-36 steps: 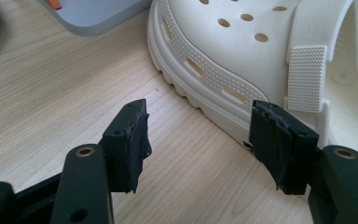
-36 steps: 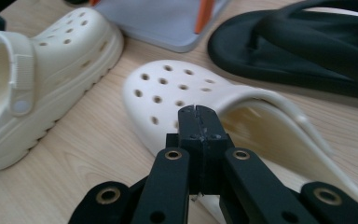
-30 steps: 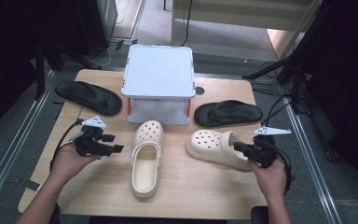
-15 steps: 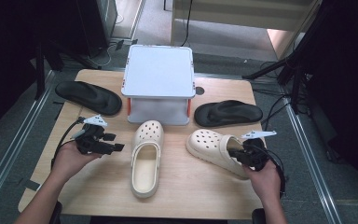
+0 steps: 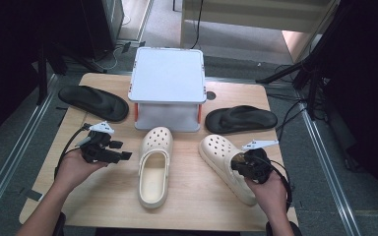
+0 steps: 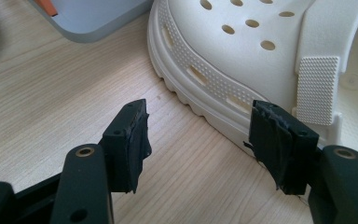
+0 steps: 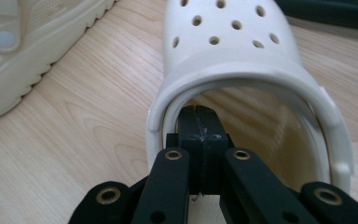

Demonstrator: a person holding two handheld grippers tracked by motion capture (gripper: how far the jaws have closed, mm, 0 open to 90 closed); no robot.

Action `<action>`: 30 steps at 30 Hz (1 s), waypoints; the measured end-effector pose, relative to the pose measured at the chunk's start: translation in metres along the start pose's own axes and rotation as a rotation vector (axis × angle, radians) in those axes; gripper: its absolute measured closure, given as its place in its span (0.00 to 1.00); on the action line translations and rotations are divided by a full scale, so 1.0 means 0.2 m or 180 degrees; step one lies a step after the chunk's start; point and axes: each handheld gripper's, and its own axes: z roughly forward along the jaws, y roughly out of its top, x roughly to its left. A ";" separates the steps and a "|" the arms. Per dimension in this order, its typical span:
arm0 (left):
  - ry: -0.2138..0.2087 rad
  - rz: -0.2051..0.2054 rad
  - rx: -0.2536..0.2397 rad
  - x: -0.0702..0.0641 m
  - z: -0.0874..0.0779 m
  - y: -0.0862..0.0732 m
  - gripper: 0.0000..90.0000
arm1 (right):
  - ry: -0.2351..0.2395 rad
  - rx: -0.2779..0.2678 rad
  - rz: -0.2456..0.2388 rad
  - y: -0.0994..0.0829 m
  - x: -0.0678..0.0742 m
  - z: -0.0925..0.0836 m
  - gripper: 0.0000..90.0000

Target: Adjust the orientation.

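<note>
Cream foam clog [image 5: 226, 167], near right on our worktop [image 5: 187, 216]: right hand-held gripper [image 7: 199, 122], jaws clenched, pokes inside its heel opening, we judge to shift it. Left hand-held gripper [image 6: 200, 140], released, waits beside its mate [image 5: 154, 167].

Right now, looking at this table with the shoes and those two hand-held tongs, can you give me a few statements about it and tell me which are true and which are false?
1. The right tongs are shut, their tips inside the opening of the right clog. True.
2. The left tongs are clamped on the left clog. False: they stand open beside its sole.
3. Two black sandals lie on the table, the left sandal and the right sandal, either side of the white box. True.
4. Both clogs sit on top of the box. False: both rest on the wooden table in front of it.
</note>
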 end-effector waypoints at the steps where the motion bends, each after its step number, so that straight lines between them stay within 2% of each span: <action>1: -0.0005 0.0000 0.0001 0.00 0.00 0.00 0.43 | 0.0021 0.0005 0.0015 0.00 0.01 0.00 1.00; 7: -0.0013 -0.0001 -0.0015 0.00 0.00 0.00 0.43 | 0.0040 -0.0011 -0.0042 0.02 0.05 0.03 1.00; 11: -0.0012 0.0017 0.0007 -0.01 0.01 0.00 0.43 | 0.0139 -0.0061 -0.0047 0.04 0.08 0.06 1.00; 15: -0.0014 0.0023 0.0001 -0.01 0.01 0.00 0.43 | 0.0132 -0.0060 -0.0058 0.04 0.08 0.07 0.99; 18: -0.0015 0.0018 0.0003 -0.01 0.01 0.00 0.43 | 0.0150 -0.0133 -0.0012 0.03 0.06 0.03 0.98; 23: -0.0016 0.0014 -0.0020 -0.01 0.00 0.01 0.43 | 0.0204 -0.0280 -0.0026 0.01 0.06 -0.05 0.98; 26: -0.0008 0.0023 -0.0020 -0.01 0.00 0.01 0.43 | 0.0209 -0.0469 -0.0003 0.00 0.06 -0.11 0.94; 30: -0.0022 0.0017 -0.0032 -0.01 0.00 0.01 0.43 | 0.0052 -0.0610 -0.0001 -0.02 0.04 -0.15 0.82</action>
